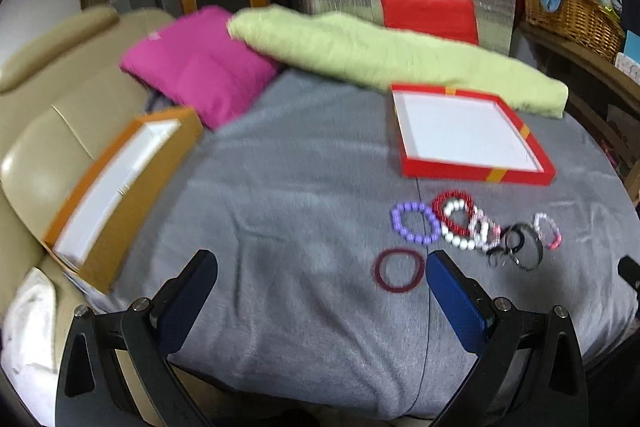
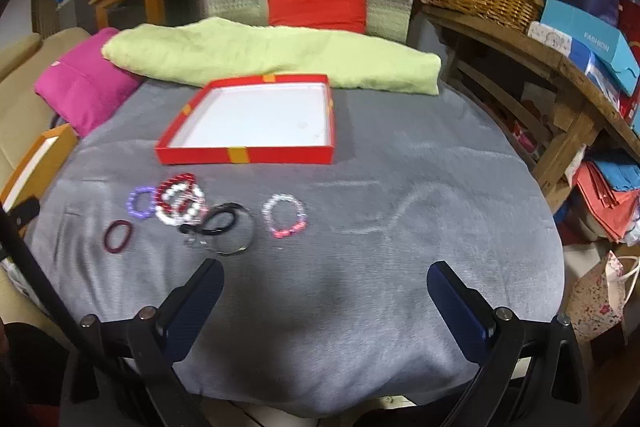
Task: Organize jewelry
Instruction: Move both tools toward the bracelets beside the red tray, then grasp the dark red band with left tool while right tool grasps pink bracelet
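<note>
Both grippers, left [image 1: 320,275] and right [image 2: 325,283], hover wide open and hold nothing above a grey cloth [image 2: 400,187]. Bracelets [image 2: 180,205] lie clustered on the cloth, just in front of an open red box [image 2: 244,155], with a dark red ring [image 1: 398,270] beside them.
</note>
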